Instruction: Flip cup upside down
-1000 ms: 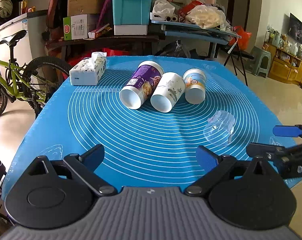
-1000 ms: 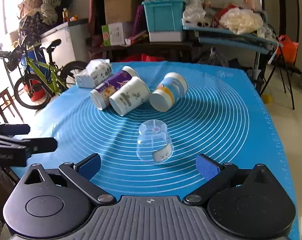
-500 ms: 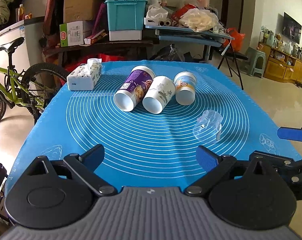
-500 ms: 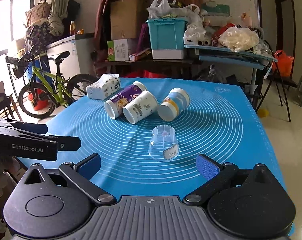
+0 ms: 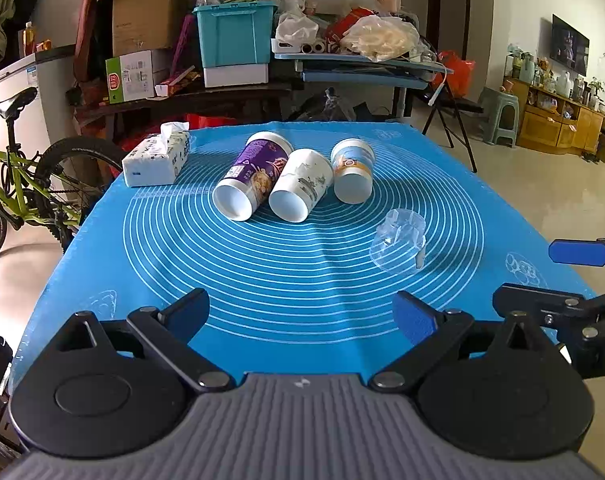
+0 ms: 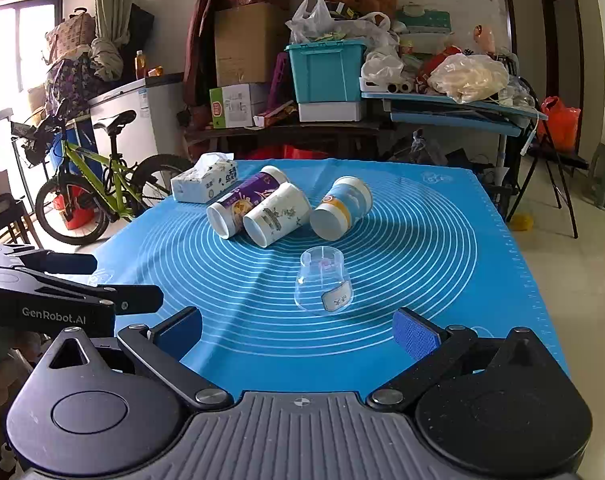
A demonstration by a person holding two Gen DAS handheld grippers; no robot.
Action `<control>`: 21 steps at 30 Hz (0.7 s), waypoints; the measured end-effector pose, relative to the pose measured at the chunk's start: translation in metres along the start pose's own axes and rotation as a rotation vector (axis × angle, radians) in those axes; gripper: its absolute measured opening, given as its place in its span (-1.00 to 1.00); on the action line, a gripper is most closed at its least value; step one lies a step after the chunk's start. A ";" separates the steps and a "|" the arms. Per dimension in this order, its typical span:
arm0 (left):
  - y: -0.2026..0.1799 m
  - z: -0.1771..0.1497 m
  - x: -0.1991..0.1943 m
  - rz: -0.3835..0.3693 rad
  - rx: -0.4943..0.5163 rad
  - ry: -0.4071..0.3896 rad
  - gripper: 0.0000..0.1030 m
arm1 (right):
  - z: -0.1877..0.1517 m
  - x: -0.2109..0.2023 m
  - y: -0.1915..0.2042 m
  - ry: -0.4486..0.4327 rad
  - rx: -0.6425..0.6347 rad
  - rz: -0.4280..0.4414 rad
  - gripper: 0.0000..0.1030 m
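Observation:
A clear plastic cup [image 6: 323, 285] with a white label stands upside down, mouth on the blue mat [image 6: 422, 264]. It also shows in the left wrist view [image 5: 399, 244], right of centre. My right gripper [image 6: 298, 334] is open and empty, a short way in front of the cup. My left gripper [image 5: 302, 312] is open and empty over the mat's near edge, left of the cup. Each gripper shows at the side of the other's view: the right one [image 5: 558, 280], the left one [image 6: 102, 280].
Three paper cups lie on their sides behind the clear cup: purple [image 6: 244, 204], white [image 6: 276, 214], blue and orange [image 6: 340, 208]. A tissue box [image 6: 204, 184] sits at the mat's far left. A bicycle [image 6: 90, 184] and cluttered shelves stand beyond the table.
Both grippers have pulled back and up from the table, so the cups look farther away. The clear cup stays upside down in place.

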State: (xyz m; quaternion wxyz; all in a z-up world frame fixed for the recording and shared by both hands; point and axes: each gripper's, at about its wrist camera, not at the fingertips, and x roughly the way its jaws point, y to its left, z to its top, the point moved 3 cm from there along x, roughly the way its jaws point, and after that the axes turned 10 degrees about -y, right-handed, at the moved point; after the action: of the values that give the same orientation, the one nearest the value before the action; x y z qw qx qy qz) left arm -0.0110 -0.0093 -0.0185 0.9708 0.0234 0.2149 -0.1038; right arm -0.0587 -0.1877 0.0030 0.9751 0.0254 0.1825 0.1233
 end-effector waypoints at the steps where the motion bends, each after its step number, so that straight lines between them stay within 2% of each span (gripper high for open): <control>1: 0.000 0.000 0.000 -0.001 0.001 0.001 0.89 | 0.000 0.001 0.000 0.003 0.000 0.000 1.00; 21: 0.001 -0.004 0.001 0.002 0.006 0.023 0.89 | -0.004 0.008 0.002 0.019 0.005 0.011 1.00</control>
State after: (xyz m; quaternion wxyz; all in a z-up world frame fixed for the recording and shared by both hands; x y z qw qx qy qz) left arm -0.0112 -0.0079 -0.0223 0.9682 0.0279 0.2260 -0.1034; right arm -0.0537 -0.1840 -0.0036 0.9726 0.0279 0.1918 0.1282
